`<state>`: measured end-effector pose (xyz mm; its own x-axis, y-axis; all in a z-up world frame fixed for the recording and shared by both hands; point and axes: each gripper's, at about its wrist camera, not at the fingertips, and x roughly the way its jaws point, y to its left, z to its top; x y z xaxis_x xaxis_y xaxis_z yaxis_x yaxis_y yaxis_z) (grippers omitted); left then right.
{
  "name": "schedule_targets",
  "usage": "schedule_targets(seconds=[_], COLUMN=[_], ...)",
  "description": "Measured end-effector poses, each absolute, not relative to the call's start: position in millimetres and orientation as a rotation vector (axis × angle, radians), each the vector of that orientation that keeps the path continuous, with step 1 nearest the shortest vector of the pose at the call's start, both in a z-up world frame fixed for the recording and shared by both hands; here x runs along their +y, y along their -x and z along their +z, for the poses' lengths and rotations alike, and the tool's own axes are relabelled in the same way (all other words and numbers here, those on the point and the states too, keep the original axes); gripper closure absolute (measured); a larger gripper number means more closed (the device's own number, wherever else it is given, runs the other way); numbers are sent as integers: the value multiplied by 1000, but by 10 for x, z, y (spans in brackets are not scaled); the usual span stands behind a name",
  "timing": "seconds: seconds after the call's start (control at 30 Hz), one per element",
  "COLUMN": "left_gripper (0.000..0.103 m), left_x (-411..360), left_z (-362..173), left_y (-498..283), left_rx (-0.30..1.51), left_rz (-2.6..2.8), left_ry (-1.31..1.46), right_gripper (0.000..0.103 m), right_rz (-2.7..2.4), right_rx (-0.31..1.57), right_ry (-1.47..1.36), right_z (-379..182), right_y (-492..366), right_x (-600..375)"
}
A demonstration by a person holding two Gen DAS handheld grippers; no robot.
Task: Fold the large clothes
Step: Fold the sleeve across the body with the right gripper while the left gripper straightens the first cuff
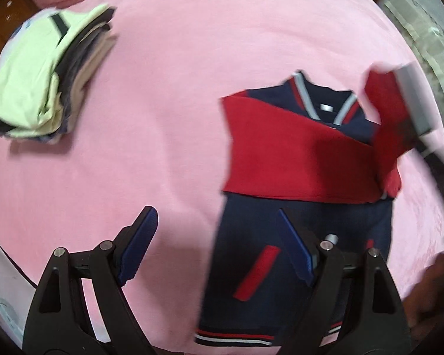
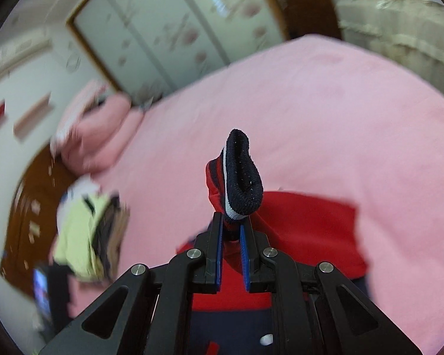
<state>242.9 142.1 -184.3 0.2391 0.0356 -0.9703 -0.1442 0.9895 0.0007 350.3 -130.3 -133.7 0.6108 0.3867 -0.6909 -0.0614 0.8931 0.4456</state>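
Note:
A navy and red jacket [image 1: 299, 183] lies collar-up on the pink bed [image 1: 168, 94], one red sleeve [image 1: 293, 159] folded across its chest. My left gripper [image 1: 219, 222] is open and empty above the jacket's lower left edge. My right gripper [image 2: 231, 222] is shut on the other sleeve's striped navy cuff [image 2: 242, 174] and holds it lifted above the jacket [image 2: 310, 227]. In the left wrist view that lifted red sleeve [image 1: 384, 112] hangs at the jacket's right shoulder, with the right gripper blurred behind it.
A stack of folded clothes [image 1: 44, 74] with a pale yellow-green top sits at the bed's left side; it also shows in the right wrist view [image 2: 88, 236]. Pink pillows [image 2: 94, 136] lie at the headboard. A wardrobe [image 2: 168, 29] stands beyond.

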Motion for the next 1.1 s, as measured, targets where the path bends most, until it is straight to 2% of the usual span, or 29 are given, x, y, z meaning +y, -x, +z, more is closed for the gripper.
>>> schedule_targets(seconds=[0.03, 0.13, 0.2, 0.3, 0.37, 0.4, 0.43, 0.57, 0.6, 0.63, 0.67, 0.7, 0.73, 0.77, 1.0, 1.07, 1.1], left_gripper=[23, 23, 23, 23, 30, 38, 42, 42, 43, 50, 57, 72, 80, 81, 89, 89, 89], left_x=[1519, 1823, 1910, 2009, 1988, 1952, 1902, 1584, 1504, 1402, 1293, 1189, 1057, 974, 836, 904, 932], left_z=[-1884, -1987, -2031, -2099, -2111, -2109, -2107, -2093, -2104, -2127, -2162, -2208, -2293, -2362, -2816, -2830, -2834], left_y=[-2422, -2362, -2301, -2278, -2312, -2347, -2387, -2629, -2701, -2792, -2880, -2959, -3063, -3141, -3377, -3391, -3396], left_rx=[1331, 1358, 1360, 1376, 1371, 1365, 1360, 1326, 1323, 1316, 1306, 1306, 1325, 1343, 1437, 1439, 1442], left_rz=[138, 162, 162, 147, 118, 91, 66, -49, -76, -109, -141, -162, -173, -176, -58, -55, -52], left_ry=[104, 146, 170, 185, 201, 215, 229, 310, 328, 347, 358, 358, 346, 337, 300, 353, 378], right_gripper=[90, 67, 66, 59, 48, 48, 48, 48, 49, 54, 66, 71, 77, 81, 90, 103, 103], right_rz=[290, 411, 461, 442, 425, 417, 400, 326, 307, 299, 296, 286, 271, 259, 295, 186, 137], right_rx=[923, 1213, 1317, 1309, 1295, 1282, 1262, 1168, 1147, 1137, 1136, 1146, 1161, 1184, 1269, 1230, 1218], right_ry=[-376, -304, -280, -244, -249, -256, -271, -350, -382, -409, -435, -456, -462, -460, -477, -500, -517], right_z=[-1492, -2173, -2445, -2564, -2527, -2425, -2312, -1928, -1910, -1859, -1898, -1965, -2022, -2105, -2545, -2617, -2655], right_y=[-3504, -3394, -3369, -2991, -2899, -2813, -2802, -2892, -2913, -2928, -2997, -3095, -3243, -3329, -3698, -3669, -3643], right_x=[-1079, -449, -311, -112, -141, -228, -360, -954, -1095, -1293, -1369, -1430, -1411, -1440, -1656, -1969, -2125])
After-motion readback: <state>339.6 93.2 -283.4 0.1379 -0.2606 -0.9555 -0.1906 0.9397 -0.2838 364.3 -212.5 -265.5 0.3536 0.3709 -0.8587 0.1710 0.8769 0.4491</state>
